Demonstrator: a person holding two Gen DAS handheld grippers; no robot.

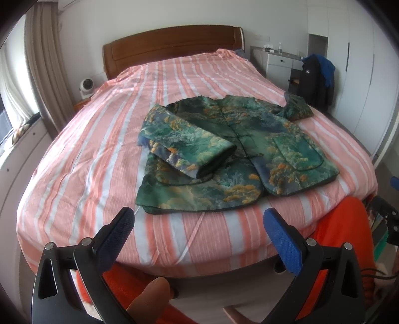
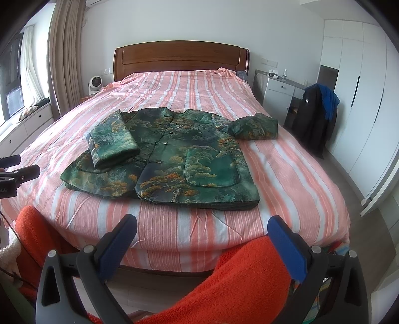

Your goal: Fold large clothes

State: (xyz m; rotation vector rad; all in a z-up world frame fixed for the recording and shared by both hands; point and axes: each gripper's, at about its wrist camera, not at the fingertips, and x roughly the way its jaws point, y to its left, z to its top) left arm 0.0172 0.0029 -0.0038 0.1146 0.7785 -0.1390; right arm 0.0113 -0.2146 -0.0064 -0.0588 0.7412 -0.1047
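A wide bed with a pink-and-white striped cover [image 2: 286, 174] and brown wooden headboard [image 2: 179, 57] fills the room ahead of both hand-held grippers. On it lies a green patterned quilted jacket [image 2: 189, 159], one sleeve folded inward. The left hand-held gripper [image 1: 199, 221] and right hand-held gripper [image 2: 202, 229] gape wide, holding nothing. No writing is legible.

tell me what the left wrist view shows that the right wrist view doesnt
Only the left wrist view shows a fingertip below the open left gripper. Only the right wrist view shows the air conditioner above the curtain and the open right gripper. Both show the green jacket flat on the striped bed, one sleeve folded over its front, the other still out.
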